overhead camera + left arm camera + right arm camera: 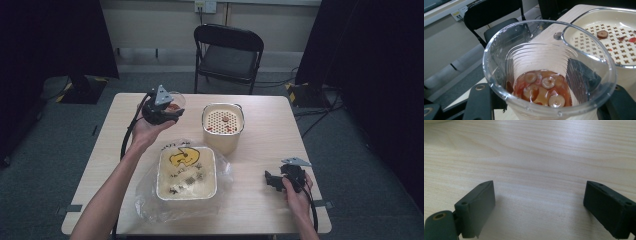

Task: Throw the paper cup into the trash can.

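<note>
Cup (549, 75): clear plastic, upright between the left jaws, raised over the table's far left part; reddish liquid with round pale slices at its bottom.
Left gripper (167, 112): jaws pinching the cup from both sides.
Strainer tub (223, 126): cream, perforated insert with a few bits on it, just right of the cup.
Tray (187, 173): square, on a clear bag, near the table's middle.
Right gripper (272, 181): low over the table (544, 157), jaws spread wide, nothing between them.
</note>
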`<action>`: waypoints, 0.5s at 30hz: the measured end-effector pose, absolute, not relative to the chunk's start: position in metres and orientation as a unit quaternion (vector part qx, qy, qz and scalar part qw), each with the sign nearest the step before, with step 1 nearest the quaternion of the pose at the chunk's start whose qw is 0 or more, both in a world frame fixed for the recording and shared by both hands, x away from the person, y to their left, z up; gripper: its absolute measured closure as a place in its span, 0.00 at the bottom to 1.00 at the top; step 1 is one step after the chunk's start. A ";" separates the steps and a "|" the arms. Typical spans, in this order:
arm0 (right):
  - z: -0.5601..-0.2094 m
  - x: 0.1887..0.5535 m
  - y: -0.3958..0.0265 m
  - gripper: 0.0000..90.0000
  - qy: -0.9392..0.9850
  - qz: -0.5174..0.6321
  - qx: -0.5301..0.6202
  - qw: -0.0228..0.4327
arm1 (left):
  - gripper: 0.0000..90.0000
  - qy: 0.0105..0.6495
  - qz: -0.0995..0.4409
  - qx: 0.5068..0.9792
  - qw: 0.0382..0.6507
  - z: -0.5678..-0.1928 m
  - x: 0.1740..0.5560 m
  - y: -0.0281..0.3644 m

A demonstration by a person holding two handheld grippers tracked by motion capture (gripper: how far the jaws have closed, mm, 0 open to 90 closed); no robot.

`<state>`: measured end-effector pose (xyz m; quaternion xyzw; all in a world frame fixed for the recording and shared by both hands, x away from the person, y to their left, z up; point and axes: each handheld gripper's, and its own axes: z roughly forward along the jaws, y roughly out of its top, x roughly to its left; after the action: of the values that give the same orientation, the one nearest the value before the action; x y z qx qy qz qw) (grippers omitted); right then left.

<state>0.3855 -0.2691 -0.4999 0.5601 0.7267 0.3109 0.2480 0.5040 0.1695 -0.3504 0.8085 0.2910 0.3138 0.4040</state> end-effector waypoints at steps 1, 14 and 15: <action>-0.500 0.385 -0.269 0.10 0.727 0.311 0.560 0.248 | 0.44 0.289 0.316 0.808 0.405 -0.349 0.505 0.167; -0.500 0.385 -0.269 0.10 0.727 0.311 0.560 0.248 | 0.43 0.252 0.340 0.828 0.367 -0.336 0.521 0.118; -0.500 0.385 -0.269 0.10 0.727 0.311 0.559 0.248 | 0.43 0.245 0.351 0.832 0.353 -0.336 0.522 0.113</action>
<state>0.3854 -0.2693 -0.4999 0.5593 0.7275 0.3109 0.2477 0.5224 0.1135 -0.3360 0.8320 0.2453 0.3508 0.3530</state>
